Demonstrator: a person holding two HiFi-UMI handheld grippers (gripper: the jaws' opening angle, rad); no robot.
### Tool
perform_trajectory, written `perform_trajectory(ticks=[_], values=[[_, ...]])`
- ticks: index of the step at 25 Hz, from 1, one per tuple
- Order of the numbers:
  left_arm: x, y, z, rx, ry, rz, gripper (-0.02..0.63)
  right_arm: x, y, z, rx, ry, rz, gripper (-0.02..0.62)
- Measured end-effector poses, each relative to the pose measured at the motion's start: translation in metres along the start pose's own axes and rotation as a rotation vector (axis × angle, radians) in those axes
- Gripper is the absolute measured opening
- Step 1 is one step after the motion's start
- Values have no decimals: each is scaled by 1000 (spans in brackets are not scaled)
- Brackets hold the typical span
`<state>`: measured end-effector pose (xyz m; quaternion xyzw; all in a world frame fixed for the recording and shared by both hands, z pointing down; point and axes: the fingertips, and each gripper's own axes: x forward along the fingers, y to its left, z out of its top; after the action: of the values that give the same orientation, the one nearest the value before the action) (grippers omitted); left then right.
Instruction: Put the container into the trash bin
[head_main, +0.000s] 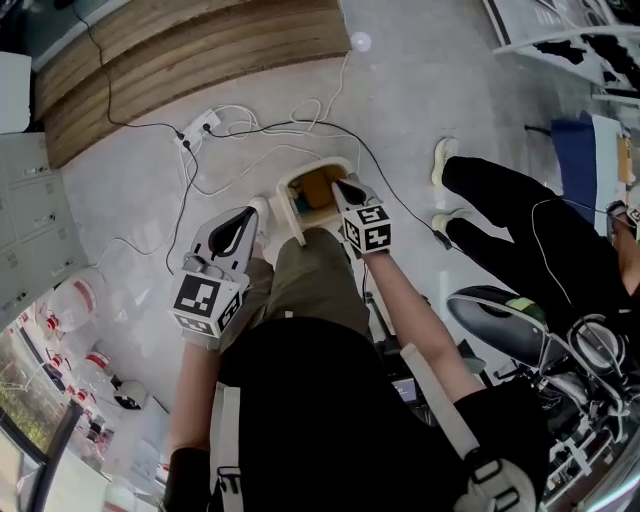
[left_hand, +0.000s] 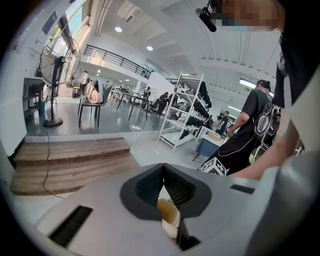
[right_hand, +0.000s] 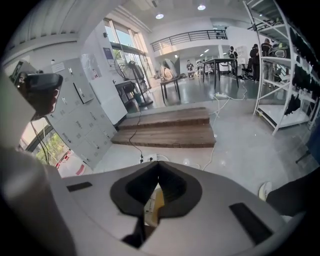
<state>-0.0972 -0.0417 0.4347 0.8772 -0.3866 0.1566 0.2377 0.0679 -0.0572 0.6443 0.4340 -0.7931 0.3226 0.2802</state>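
Note:
A cream trash bin (head_main: 298, 222) stands on the floor just past the person's knee. Something orange-brown (head_main: 318, 187), which may be the container, lies inside it. My right gripper (head_main: 341, 184) hangs over the bin's right rim, jaws shut with nothing between them. My left gripper (head_main: 256, 212) is at the bin's left side, also shut and holding nothing. In the left gripper view the jaws (left_hand: 163, 169) meet at their tips, and the bin (left_hand: 169, 216) shows in the gap behind them. The right gripper view shows the same: closed jaws (right_hand: 159, 166) over the bin (right_hand: 153, 212).
White cables and a power strip (head_main: 201, 124) trail over the floor beyond the bin, before a low wooden platform (head_main: 190, 50). Another person in black (head_main: 520, 235) is at the right, feet near the bin. Grey lockers (head_main: 25, 225) line the left; a shelf rack (left_hand: 184, 112) stands further off.

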Motion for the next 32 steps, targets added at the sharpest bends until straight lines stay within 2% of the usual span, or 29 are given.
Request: perform_trajectory(ticks=[18, 27, 32], values=[[-6, -40, 68, 94, -90, -130, 9, -143, 51, 114, -66, -290, 23, 15], [7, -52, 109, 155, -135, -215, 9, -210, 54, 164, -72, -428, -16, 15], [11, -62, 135, 182, -156, -268, 9, -243, 56, 185, -77, -473, -31, 15]])
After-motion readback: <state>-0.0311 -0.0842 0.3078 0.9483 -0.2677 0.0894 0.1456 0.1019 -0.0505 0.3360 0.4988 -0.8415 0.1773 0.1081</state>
